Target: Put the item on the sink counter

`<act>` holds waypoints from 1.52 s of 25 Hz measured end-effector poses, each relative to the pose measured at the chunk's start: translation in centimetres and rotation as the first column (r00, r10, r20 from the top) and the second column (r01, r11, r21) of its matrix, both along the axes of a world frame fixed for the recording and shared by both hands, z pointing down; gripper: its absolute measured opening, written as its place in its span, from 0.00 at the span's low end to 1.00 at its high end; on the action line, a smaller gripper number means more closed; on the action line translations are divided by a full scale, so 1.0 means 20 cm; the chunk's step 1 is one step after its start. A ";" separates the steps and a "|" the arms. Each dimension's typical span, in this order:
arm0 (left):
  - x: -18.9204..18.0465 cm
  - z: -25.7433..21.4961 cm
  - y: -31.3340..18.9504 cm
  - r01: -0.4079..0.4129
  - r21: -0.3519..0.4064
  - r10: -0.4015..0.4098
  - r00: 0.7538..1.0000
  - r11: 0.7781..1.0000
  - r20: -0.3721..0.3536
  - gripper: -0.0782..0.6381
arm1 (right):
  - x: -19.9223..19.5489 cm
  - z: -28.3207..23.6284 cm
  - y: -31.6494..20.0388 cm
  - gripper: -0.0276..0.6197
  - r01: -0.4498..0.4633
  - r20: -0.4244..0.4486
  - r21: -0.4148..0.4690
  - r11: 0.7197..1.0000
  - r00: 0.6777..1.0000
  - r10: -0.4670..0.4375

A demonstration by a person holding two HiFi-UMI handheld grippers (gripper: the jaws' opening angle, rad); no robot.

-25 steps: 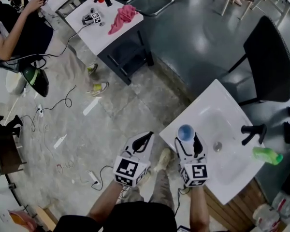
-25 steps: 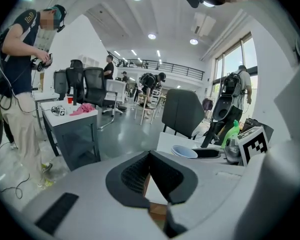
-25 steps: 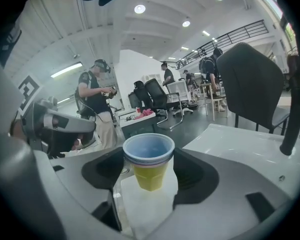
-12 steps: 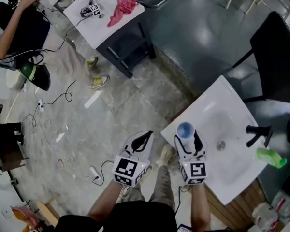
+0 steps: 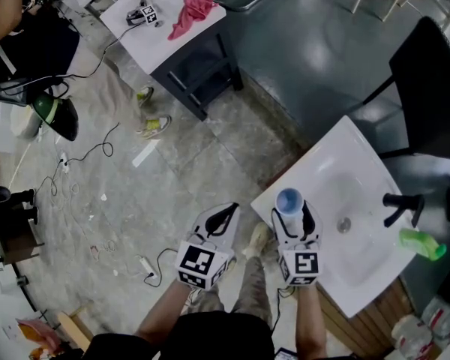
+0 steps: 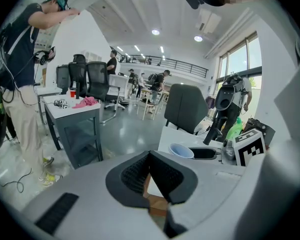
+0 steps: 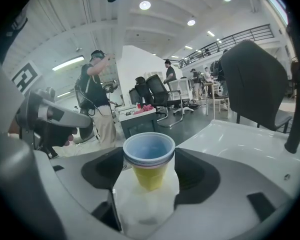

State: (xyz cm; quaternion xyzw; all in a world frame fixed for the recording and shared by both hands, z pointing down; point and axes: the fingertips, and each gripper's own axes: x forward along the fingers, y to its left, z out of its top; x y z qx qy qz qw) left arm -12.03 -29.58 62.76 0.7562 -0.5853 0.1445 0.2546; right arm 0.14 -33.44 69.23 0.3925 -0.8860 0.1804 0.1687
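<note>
Placing step: right gripper clamps the cup over the sink counter's near-left corner. Left gripper pinched together, empty. Next, probably: lower onto flat rim, release.

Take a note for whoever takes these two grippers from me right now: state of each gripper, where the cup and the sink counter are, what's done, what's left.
Left gripper: jaws together, nothing in them, over the floor beside the sink counter.
Right gripper: shut on the stacked cups, blue inside yellow, upright over the counter's near corner.
Far side of the counter: black faucet and green bottle.
Done: cups gripped and at the counter.
Left: set them on the flat rim and open the jaws. Whether they already touch it is unclear.
</note>
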 end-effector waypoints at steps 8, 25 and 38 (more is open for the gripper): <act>-0.01 -0.02 0.02 0.005 0.010 -0.005 1.000 1.000 0.003 0.11 | -0.01 -0.02 0.02 0.58 0.005 0.019 -0.002 1.000 1.000 -0.005; 0.01 -0.13 0.12 0.000 0.043 0.000 1.000 0.999 0.012 0.11 | 0.03 -0.14 0.09 0.59 -0.013 0.027 0.036 0.999 1.000 0.012; 0.06 -0.36 0.20 -0.058 0.125 0.056 0.998 0.991 0.013 0.11 | 0.13 -0.41 0.19 0.56 -0.094 0.031 0.112 0.989 0.995 0.091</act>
